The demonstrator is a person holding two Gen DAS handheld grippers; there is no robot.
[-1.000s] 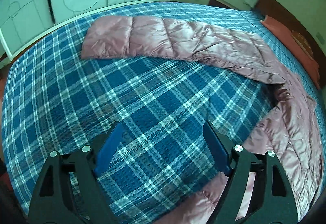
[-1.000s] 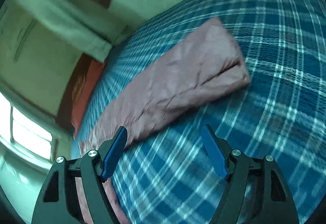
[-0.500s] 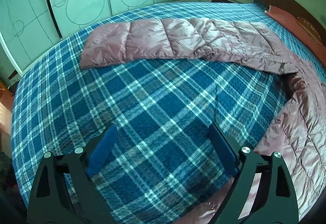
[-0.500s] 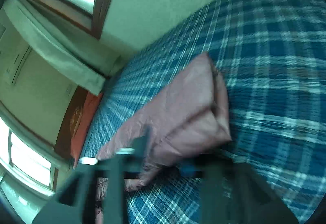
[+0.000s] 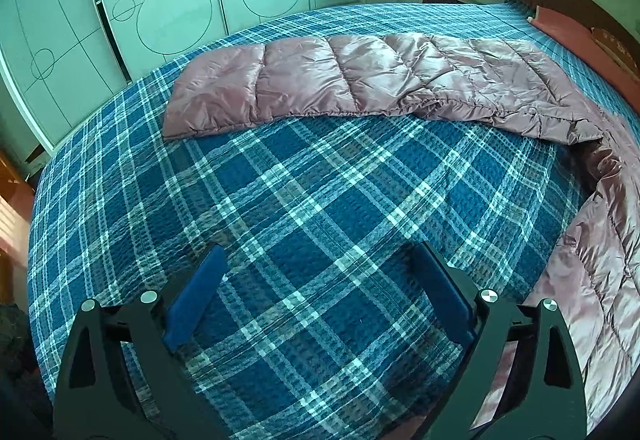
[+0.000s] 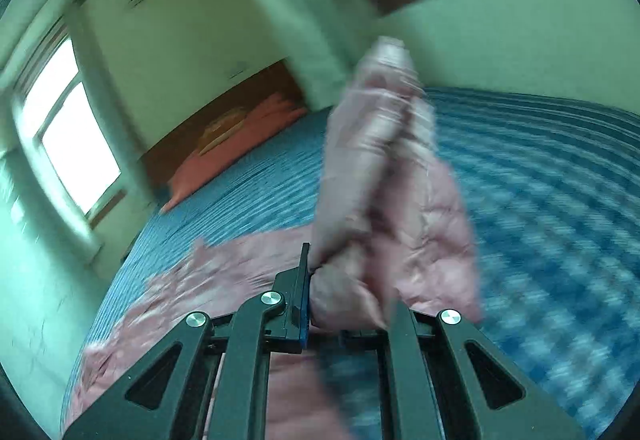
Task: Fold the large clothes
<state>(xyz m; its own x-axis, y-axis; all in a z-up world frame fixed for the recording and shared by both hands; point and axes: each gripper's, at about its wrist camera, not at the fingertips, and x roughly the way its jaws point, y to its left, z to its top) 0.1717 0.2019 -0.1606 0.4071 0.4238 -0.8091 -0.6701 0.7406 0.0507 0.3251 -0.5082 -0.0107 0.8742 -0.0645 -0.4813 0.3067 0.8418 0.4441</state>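
Observation:
A pink quilted down jacket (image 5: 360,80) lies on a blue plaid bed (image 5: 304,200). One long sleeve stretches across the far side and the body (image 5: 600,280) runs down the right edge. My left gripper (image 5: 316,280) is open and empty above bare bedspread, short of the sleeve. In the right wrist view my right gripper (image 6: 348,304) is shut on the other sleeve (image 6: 384,168) and holds it lifted off the bed; the view is blurred by motion.
A wardrobe with circle-patterned sliding doors (image 5: 180,0) stands beyond the bed's far-left side. A wooden headboard and an orange pillow (image 6: 236,144) lie at the head of the bed. Windows with curtains (image 6: 72,144) are behind them.
My right gripper has closed on the jacket sleeve and raised it from the bed. My left gripper has pulled back and tilted up a little, staying open.

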